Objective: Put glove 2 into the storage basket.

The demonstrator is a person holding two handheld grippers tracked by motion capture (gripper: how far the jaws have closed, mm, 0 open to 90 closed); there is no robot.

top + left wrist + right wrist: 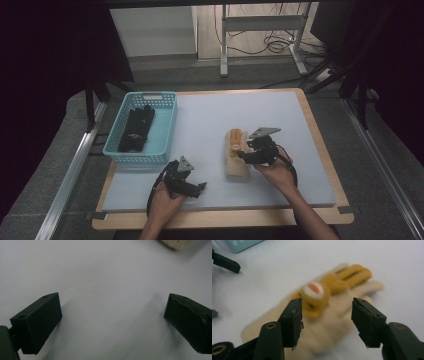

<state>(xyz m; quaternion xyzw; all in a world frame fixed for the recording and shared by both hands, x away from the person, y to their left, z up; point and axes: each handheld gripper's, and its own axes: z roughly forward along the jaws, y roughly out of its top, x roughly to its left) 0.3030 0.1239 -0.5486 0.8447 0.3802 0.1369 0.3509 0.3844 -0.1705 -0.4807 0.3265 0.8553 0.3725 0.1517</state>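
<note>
A beige glove (237,155) lies mid-table under the right gripper (325,322), jaws parted and empty, poised to pinch it, likely bound for the blue basket (167,125) far left; left gripper (112,315) waits released.

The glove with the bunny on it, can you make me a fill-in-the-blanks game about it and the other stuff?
1. The beige glove lies on the ____ mat.
2. The basket that holds the black gloves is ____.
3. The jaws of the right gripper above the beige glove are ____.

Missing words: white; blue; open
</note>
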